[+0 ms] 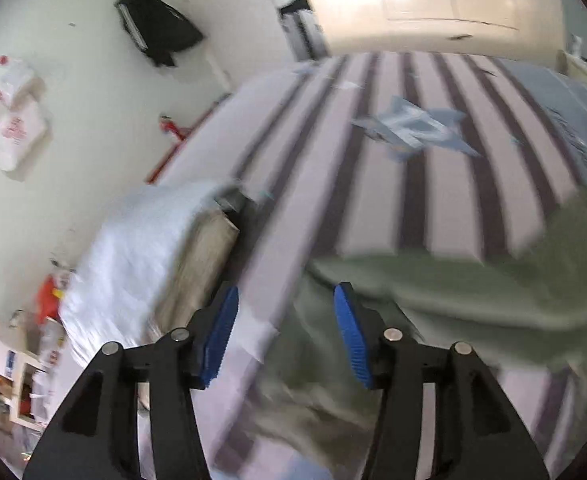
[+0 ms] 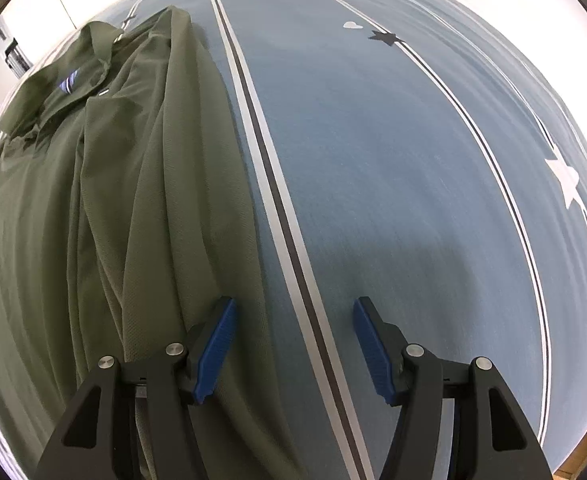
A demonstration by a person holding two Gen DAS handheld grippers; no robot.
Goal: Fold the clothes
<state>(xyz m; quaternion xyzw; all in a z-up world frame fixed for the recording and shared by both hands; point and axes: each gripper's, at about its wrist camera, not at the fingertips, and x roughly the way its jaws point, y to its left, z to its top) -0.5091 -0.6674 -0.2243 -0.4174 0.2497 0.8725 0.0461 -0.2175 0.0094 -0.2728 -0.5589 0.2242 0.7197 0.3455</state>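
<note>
green shirt (image 2: 105, 200) spread on the bed (image 2: 393, 180), ready for folding
left gripper (image 1: 285, 336) and right gripper (image 2: 293, 352) hang over its edges, jaws wide, empty, probably lining up a pinch.

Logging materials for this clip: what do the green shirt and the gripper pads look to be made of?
Green shirt: thin matte knit, probably polyester mesh; fine dotted texture, soft draping folds. Right gripper pads: blue ribbed rubber or plastic, hard to tell which.

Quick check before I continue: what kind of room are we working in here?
Most likely a bedroom. The green shirt lies on a wide bed with striped, star-printed bedding, there is a white door beyond it, and bags and clutter sit on the pale floor. Both grippers are open.
</note>
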